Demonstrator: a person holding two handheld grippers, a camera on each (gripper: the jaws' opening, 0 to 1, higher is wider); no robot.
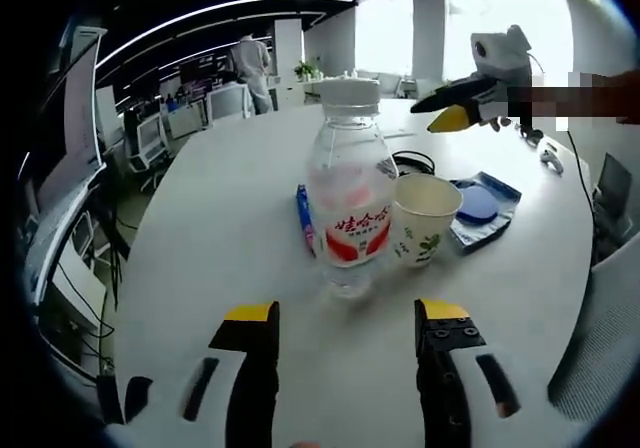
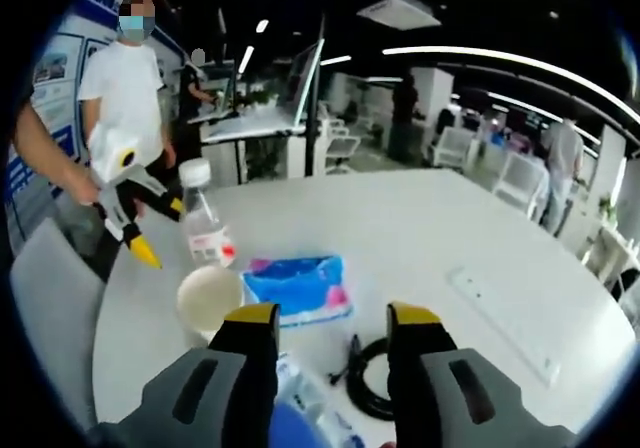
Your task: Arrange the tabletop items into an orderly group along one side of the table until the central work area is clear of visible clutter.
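In the left gripper view, the left gripper [image 1: 345,318] hangs low at six o'clock, jaws spread wide and holding nothing. Just past them on the white table [image 1: 220,198] stands a clear water bottle [image 1: 348,203], a paper cup [image 1: 424,218] touching it at three o'clock, a blue pen [image 1: 304,218] behind it at nine and a blue tissue pack [image 1: 483,206] beyond the cup. In the right gripper view, the right gripper [image 2: 332,330] also gapes empty above a black cable [image 2: 372,386]; the cup, pack and bottle lie towards eleven o'clock, with the left gripper at nine.
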